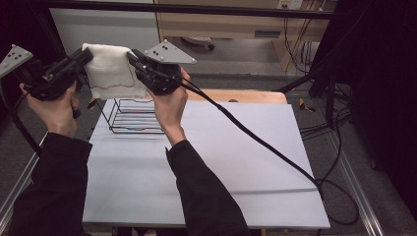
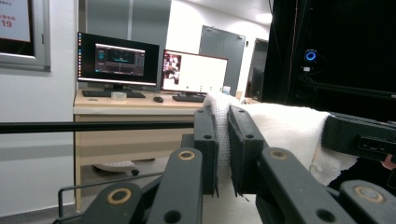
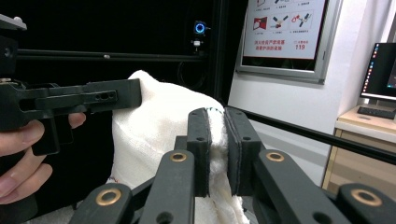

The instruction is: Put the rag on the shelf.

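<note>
cloth (image 1: 112, 73): white, nubbly weave with a thin coloured line near its lower edge, held stretched in the air above the wire rack (image 1: 134, 116) at the desk's (image 1: 246, 162) far left.
left tool (image 1: 87, 55): pinching one top corner.
right tool (image 1: 133, 57): pinching the other corner.
left gripper view: monitors (image 2: 119, 59) behind.
right gripper view: wall poster (image 3: 285, 28).

The wall poster (image 3: 285, 30) at the right gripper view's far right carries "119" (other print too small); the framed sign (image 2: 16, 21) at the left gripper view's far left shows "19".
</note>
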A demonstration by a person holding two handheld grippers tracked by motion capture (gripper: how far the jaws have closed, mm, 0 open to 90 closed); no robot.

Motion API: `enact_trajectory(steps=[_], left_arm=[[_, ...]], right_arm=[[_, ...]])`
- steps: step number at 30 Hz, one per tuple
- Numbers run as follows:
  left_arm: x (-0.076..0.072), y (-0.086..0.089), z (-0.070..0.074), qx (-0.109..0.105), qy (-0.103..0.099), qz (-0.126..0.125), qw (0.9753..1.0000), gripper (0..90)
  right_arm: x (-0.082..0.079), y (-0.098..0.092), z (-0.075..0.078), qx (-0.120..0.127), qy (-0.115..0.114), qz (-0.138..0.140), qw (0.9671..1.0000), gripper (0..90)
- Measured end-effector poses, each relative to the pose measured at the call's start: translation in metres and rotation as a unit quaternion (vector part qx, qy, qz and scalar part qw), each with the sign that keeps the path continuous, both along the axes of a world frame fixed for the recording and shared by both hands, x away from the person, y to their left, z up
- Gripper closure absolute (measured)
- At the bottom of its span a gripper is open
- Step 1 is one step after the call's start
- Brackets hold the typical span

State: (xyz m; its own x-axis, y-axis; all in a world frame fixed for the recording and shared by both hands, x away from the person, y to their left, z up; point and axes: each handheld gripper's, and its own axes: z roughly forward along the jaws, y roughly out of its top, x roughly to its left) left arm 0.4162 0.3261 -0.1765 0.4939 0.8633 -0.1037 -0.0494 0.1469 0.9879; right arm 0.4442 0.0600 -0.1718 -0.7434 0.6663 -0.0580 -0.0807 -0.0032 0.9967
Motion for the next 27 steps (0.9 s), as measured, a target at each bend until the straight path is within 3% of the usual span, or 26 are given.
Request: enact_trajectory(steps=[14, 27], left_arm=[[0.011, 0.010, 0.015, -0.001, -0.005, 0.012, 0.9999, 82.4], [0.036, 0.019, 0.024, -0.004, 0.003, 0.020, 0.9998, 82.3]], right_arm=[[0.011, 0.014, 0.018, 0.004, -0.006, -0.002, 1.0000, 81.3], [0.033, 0.026, 0.024, 0.001, -0.007, -0.008, 0.9999, 81.4]])
